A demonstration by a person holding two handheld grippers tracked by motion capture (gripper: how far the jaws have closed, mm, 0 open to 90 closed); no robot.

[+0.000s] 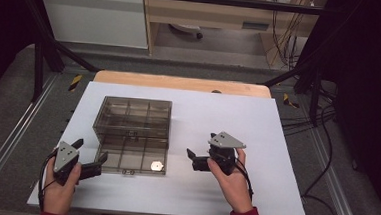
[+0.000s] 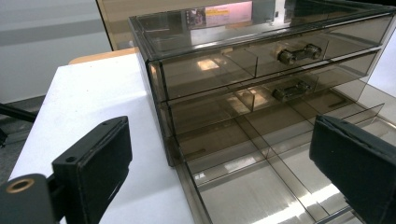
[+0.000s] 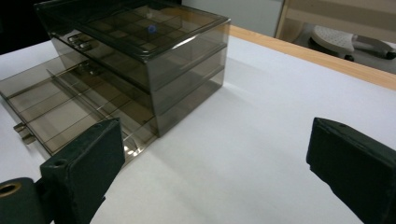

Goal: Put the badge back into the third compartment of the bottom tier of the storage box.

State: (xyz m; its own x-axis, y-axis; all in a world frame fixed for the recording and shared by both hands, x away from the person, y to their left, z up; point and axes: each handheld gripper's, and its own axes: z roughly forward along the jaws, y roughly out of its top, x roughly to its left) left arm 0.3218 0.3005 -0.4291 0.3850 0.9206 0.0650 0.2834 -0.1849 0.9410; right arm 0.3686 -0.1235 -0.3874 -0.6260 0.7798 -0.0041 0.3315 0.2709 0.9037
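Smoked translucent plastic drawer cabinet (image 1: 134, 115) stands on the white counter (image 1: 256, 141), left of centre in the high view. Rectangular box, hard glossy walls, brown-grey tint, sharp moulded edges. Three drawers stacked. The upper two are shut; each carries a small dumbbell-shaped handle of the same dark plastic (image 2: 299, 52) at mid-front. The bottom drawer (image 1: 134, 158) is pulled out toward the person and lies flat on the counter surface. Thin upright dividers split it into rectangular compartments; the floor reflects the overhead light.

One small pale hexagonal piece (image 1: 158, 165) lies in the front right compartment of the open drawer, as seen from above. Material cannot be told; it reads bright, flat-topped.

Left tool (image 1: 91, 159): jaws wide apart, nothing between them, matte black blocky pads with a slightly rough face. It sits just at the front left corner of the open drawer; in the left gripper view one jaw stands over the counter, the other over the drawer's compartments. Grey triangular plate on top.

Right tool (image 1: 193, 158): jaws wide apart, empty, over bare counter to the right of the cabinet, apart from it, pointing toward the drawer.

Counter top is a smooth matte white sheet with a light wood edge at the far side.

Writing: a pink and yellow label reflected or seen through the cabinet top in the left gripper view; text too blurred to read.
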